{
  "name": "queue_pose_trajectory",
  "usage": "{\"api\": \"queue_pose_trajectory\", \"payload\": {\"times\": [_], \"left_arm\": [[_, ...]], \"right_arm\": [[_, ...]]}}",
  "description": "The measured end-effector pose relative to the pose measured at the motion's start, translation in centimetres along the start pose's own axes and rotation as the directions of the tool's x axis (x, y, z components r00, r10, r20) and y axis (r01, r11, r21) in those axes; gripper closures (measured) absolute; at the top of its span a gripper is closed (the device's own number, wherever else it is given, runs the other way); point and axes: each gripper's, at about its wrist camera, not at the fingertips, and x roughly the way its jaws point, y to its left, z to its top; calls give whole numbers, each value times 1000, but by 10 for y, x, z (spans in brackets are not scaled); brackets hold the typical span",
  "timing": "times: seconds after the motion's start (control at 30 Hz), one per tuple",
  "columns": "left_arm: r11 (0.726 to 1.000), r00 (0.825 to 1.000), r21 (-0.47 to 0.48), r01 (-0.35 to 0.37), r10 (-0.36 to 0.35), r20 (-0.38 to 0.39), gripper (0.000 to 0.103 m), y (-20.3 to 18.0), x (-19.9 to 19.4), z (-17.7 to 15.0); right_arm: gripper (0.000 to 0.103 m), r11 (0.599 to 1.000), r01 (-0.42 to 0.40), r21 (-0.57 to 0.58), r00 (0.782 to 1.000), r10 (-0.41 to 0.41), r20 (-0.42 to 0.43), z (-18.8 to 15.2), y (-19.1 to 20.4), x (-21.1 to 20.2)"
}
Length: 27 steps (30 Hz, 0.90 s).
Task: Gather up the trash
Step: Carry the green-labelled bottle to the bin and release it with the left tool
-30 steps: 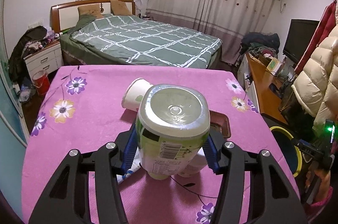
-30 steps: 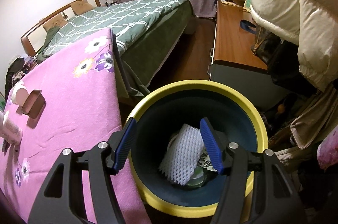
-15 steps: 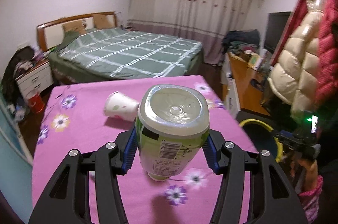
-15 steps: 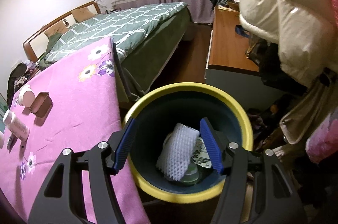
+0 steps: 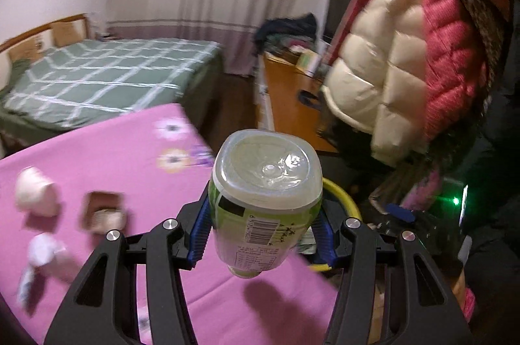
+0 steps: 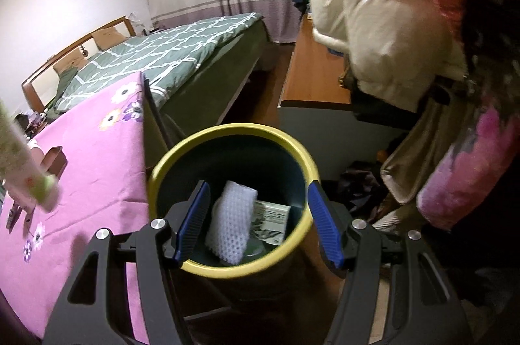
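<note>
Your left gripper (image 5: pixel 261 232) is clamping the bottle (image 5: pixel 265 202) between both blue pads, holding it base-forward above the pink table's (image 5: pixel 107 156) right edge, with the bin's (image 5: pixel 344 198) yellow rim just behind. Your right gripper (image 6: pixel 258 223) is hanging spread wide and empty over the bin (image 6: pixel 227 133), where foam netting (image 6: pixel 232 221) is lying.

bottle (image 5: pixel 265 208) hides most of bin (image 5: pixel 344 198); table (image 5: pixel 113 163) items motion-blurred
</note>
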Motion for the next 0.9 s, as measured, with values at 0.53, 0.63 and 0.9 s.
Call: {"api": "queue_pose_trajectory", "payload": {"times": [0.53, 0.63, 0.9], "left_arm": [[998, 991, 47, 45, -39, -126, 22, -61, 117, -11], [999, 996, 34, 24, -21, -88, 21, -49, 91, -6], [994, 995, -55, -94, 96, 26, 12, 11, -10, -21]], "right_arm": [[43, 999, 38, 19, 999, -37, -36, -12, -30, 4], [43, 999, 31, 16, 999, -30, -33, -12, -26, 4], [43, 1000, -5, -27, 1000, 4, -31, -8, 2, 5]]}}
